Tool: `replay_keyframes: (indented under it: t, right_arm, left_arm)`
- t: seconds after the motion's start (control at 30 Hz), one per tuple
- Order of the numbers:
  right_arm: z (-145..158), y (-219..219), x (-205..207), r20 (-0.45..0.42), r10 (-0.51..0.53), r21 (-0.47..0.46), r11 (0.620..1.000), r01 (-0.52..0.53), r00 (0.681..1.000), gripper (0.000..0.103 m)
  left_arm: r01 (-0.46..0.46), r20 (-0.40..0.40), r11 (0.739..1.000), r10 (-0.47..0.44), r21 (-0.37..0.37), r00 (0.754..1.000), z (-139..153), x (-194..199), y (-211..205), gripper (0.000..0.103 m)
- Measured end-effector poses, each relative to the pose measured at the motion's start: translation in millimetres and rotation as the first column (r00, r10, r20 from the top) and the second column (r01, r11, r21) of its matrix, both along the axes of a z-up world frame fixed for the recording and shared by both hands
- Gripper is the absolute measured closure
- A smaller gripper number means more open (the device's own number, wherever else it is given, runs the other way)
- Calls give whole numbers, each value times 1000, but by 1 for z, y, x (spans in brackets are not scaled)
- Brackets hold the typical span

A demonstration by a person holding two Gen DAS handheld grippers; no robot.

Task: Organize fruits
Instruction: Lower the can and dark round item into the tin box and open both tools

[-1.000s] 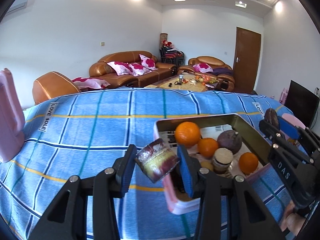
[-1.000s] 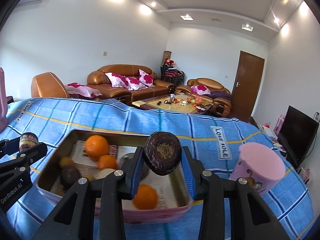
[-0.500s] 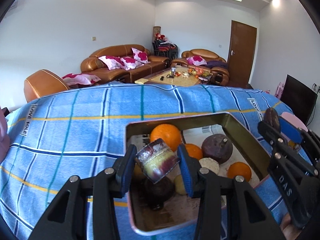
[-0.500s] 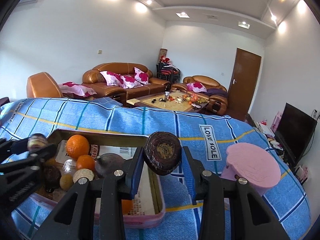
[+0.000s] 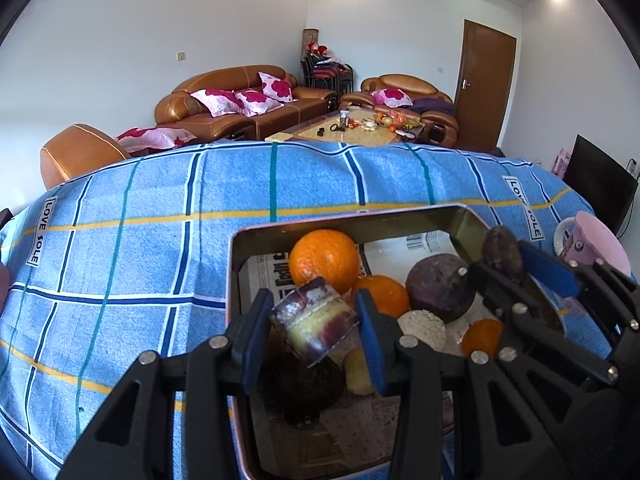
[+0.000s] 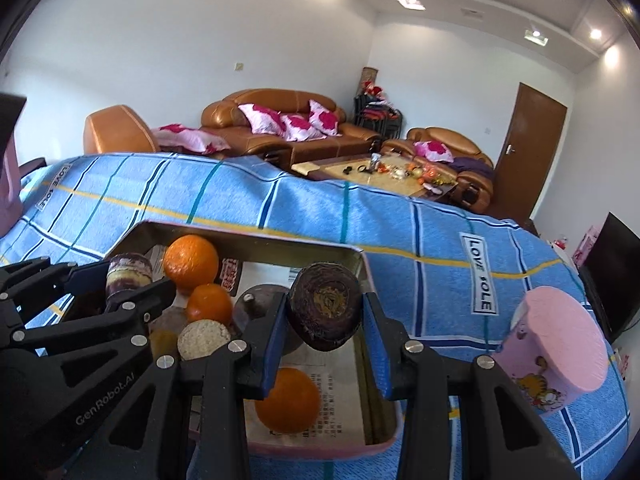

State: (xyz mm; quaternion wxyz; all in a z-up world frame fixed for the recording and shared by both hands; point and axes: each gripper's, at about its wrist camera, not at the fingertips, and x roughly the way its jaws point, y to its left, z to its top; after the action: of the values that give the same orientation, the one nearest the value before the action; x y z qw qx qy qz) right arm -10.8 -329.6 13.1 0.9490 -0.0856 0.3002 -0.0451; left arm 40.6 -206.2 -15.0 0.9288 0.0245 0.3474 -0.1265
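Observation:
A pink-rimmed tray (image 5: 236,264) (image 6: 352,250) on the blue checked cloth holds oranges (image 5: 324,260) (image 6: 191,262), a dark round fruit (image 5: 440,288) and other fruit. My left gripper (image 5: 316,322) is shut on a purple and yellow cut piece of sugarcane (image 5: 316,320), held over the tray's left part; it also shows in the right wrist view (image 6: 128,274). My right gripper (image 6: 325,312) is shut on a dark purple cut fruit piece (image 6: 325,308), held over the tray's right part; it shows in the left wrist view (image 5: 502,252).
A pink cup (image 6: 556,356) (image 5: 592,240) lies on the cloth right of the tray. The cloth (image 5: 160,240) spreads wide to the left and behind. Sofas and a coffee table stand beyond the table's far edge.
Both grippers moved over the tray with their pieces still held. The left came in from the tray's left side, the right swung back left from beside the pink cup.

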Motion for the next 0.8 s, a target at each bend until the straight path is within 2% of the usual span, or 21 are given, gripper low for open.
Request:
replay_keyframes:
  t: [0.3,0.4,0.47,0.6,0.63,0.8]
  right_arm:
    - [-2,-2,3,-19,42,30,999,-41,999,63]
    - [-2,-5,4,-16,54,58,997,-53,998,63]
    - [-1,-7,4,-14,61,78,995,-59,998,63]
    - [-1,-8,2,-8,72,103,992,-71,997,63]
    - [-1,-8,2,-5,74,104,992,-74,997,63]
    - [0,-9,-2,7,63,111,992,-64,998,63]
  left_arm:
    - [10,-1,1000,-10,-21,1000,2,0,3,57]
    - [7,10,999,-7,-33,1000,4,-2,5,54]
    - [-9,24,1000,9,-24,1000,6,-4,8,48]
    - [-6,60,1000,7,-10,998,11,-9,9,45]
    - [-8,71,1000,9,-4,997,12,-11,9,43]
    - [-55,130,998,55,0,990,19,-19,17,19]
